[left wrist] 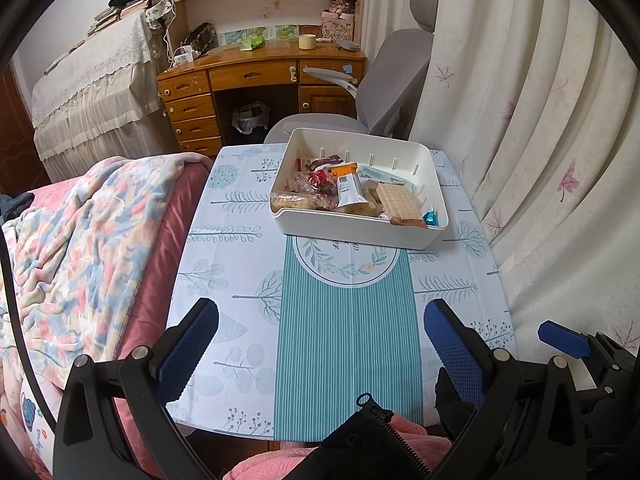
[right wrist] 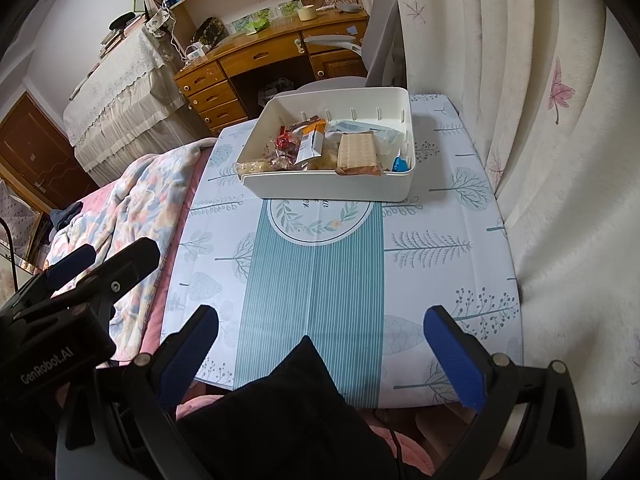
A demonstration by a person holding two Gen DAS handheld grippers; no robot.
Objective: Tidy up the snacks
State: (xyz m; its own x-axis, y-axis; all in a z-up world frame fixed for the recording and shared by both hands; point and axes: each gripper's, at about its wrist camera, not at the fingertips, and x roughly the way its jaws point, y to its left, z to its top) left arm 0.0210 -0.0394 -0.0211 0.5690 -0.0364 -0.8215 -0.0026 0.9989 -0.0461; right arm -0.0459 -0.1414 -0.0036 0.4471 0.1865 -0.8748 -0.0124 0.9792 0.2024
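A white plastic bin [left wrist: 400,152] stands at the far end of the small table [left wrist: 240,248] and holds several wrapped snacks: a brown wafer pack [left wrist: 398,199], a silver-grey bar [left wrist: 349,190], a red-wrapped sweet [left wrist: 319,179] and a blue-foil sweet [left wrist: 432,218]. The bin also shows in the right wrist view [right wrist: 332,188], with the wafer pack [right wrist: 357,148]. My left gripper [left wrist: 320,316] is open and empty above the table's near end. My right gripper [right wrist: 320,320] is open and empty, beside it on the right.
A bed with a floral blanket [left wrist: 80,232] borders the table on the left. A curtain [left wrist: 540,120] hangs close on the right. A grey office chair [left wrist: 384,92] and a wooden desk [left wrist: 256,76] stand behind the table. A dark zipped sleeve [left wrist: 372,440] lies below the grippers.
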